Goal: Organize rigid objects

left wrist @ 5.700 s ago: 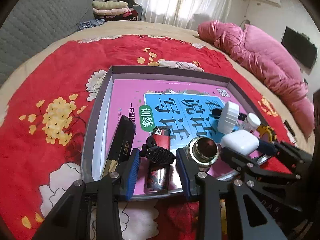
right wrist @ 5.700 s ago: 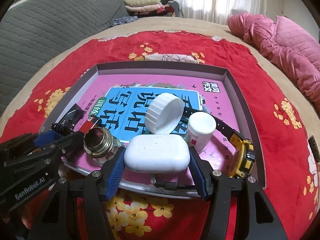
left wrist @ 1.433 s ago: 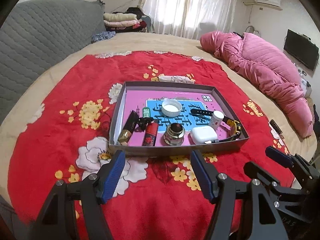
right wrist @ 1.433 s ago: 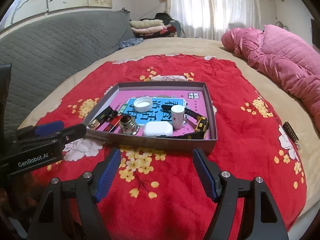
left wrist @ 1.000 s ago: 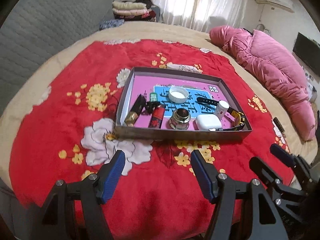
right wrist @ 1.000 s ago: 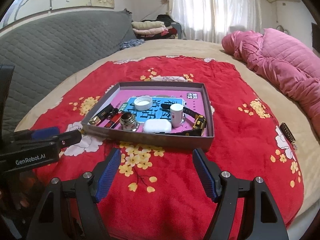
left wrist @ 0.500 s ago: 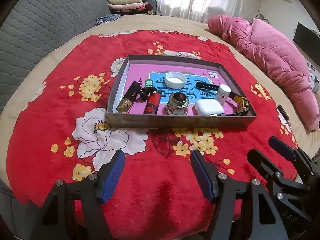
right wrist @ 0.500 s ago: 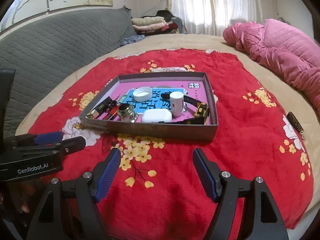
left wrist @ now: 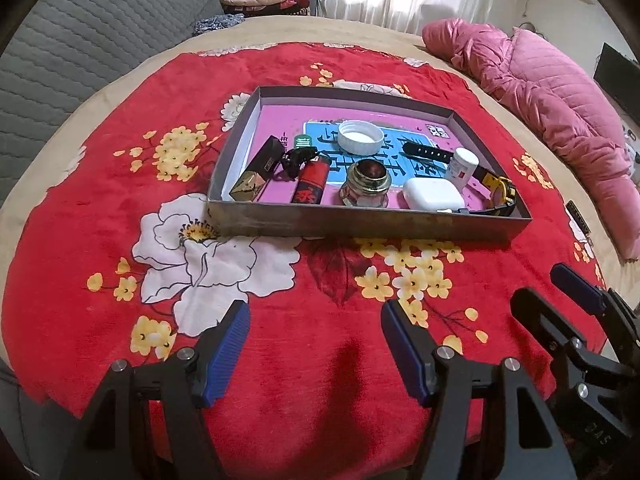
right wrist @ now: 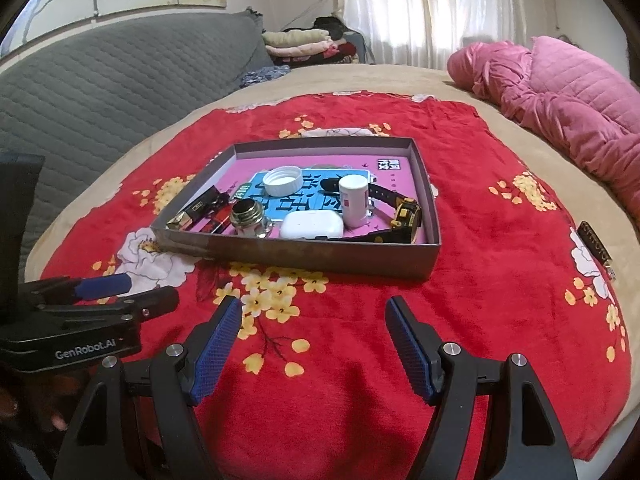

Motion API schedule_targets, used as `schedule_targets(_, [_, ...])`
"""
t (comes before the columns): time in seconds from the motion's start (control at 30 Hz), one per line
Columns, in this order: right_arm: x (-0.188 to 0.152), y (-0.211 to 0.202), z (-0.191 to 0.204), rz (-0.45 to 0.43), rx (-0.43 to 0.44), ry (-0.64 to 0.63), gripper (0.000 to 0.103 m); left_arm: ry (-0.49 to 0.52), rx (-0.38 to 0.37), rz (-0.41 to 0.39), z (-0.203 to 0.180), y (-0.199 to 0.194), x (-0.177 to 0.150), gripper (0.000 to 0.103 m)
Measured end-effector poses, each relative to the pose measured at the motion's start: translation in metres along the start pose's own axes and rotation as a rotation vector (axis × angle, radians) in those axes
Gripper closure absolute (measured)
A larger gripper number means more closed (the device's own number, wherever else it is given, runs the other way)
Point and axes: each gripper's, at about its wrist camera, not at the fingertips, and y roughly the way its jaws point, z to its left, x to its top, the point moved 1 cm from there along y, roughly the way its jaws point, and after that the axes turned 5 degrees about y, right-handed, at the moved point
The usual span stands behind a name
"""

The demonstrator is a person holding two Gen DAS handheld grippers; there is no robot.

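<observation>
Both my tools, left (left wrist: 315, 346) and right (right wrist: 313, 342), hang released, empty, near the box (left wrist: 360, 227); reaching in, I might topple the upright bottle (right wrist: 353, 200).

bed (right wrist: 460, 80) | red floral blanket (left wrist: 120, 168) | grey tray (left wrist: 360, 226) on blanket

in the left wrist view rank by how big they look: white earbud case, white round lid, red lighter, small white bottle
1. White rounded earbud case
2. White ribbed round lid, nearly as big; it lies farther back, so this order is unsure
3. Red lighter
4. Small white cylindrical bottle, close to the lighter
</observation>
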Motion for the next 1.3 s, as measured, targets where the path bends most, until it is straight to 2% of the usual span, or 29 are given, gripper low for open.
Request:
schedule_targets(0.2, [-0.001,0.003,0.0,0.004,-0.001,0.0,0.028,0.009,0.026,-0.002,0.0,0.004,-0.001,0.036])
schedule_targets(0.5, [-0.003,0.005,0.0,-0.008,-0.009,-0.005,0.028,0.021,0.018,-0.024,-0.001,0.004,0.0,0.036])
schedule_targets(1.3, [-0.007,0.013,0.001,0.01,0.009,-0.007,0.027,0.037,0.038,-0.006,-0.002,0.009,-0.002,0.036])
